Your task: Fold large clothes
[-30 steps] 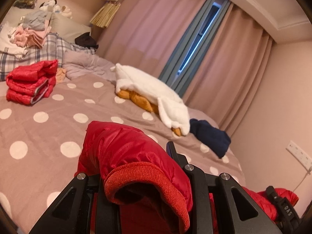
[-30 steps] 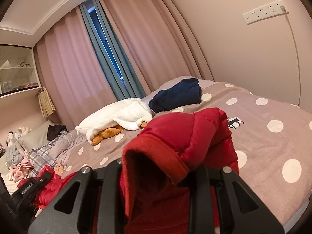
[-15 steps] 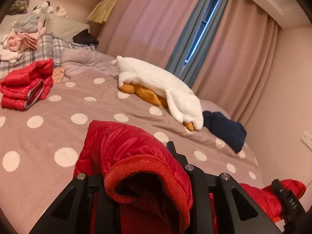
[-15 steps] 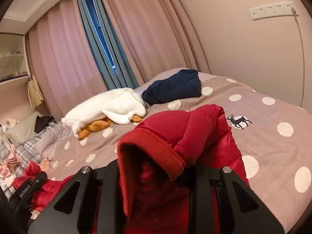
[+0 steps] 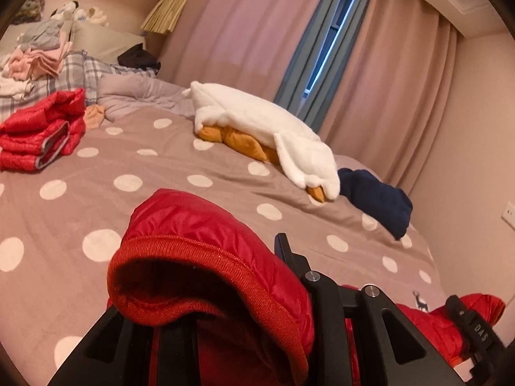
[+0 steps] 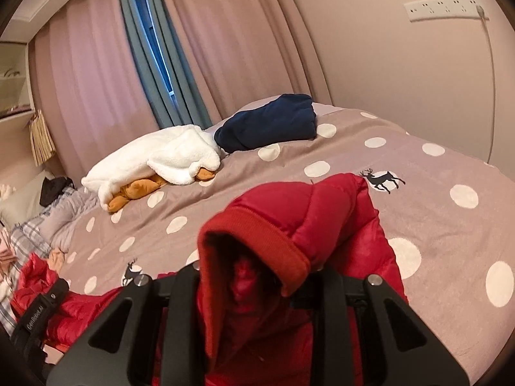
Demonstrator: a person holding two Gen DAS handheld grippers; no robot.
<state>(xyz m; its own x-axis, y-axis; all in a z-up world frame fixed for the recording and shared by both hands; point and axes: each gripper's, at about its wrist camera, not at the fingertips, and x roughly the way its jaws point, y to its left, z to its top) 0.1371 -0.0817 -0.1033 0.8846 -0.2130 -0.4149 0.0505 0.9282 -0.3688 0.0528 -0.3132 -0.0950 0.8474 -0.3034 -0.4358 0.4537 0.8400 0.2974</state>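
A red puffer jacket is held up by both grippers above the polka-dot bed. My left gripper (image 5: 231,308) is shut on one ribbed sleeve cuff (image 5: 206,257), which drapes over its fingers. My right gripper (image 6: 254,289) is shut on the other ribbed cuff (image 6: 257,234). The jacket's body hangs between them, seen low right in the left wrist view (image 5: 428,325) and low left in the right wrist view (image 6: 80,305). Each view shows the other gripper's strap at its edge.
A folded red jacket (image 5: 38,135) lies at the left of the bed (image 5: 64,199). A white fleece over an orange garment (image 5: 257,128) and a navy garment (image 5: 376,199) lie by the curtains. Piled clothes and pillows (image 5: 38,61) sit at the headboard. A wall stands to the right.
Both grippers have lowered and tilted down toward the bed with the cuffs held. The bed now fills more of each view.
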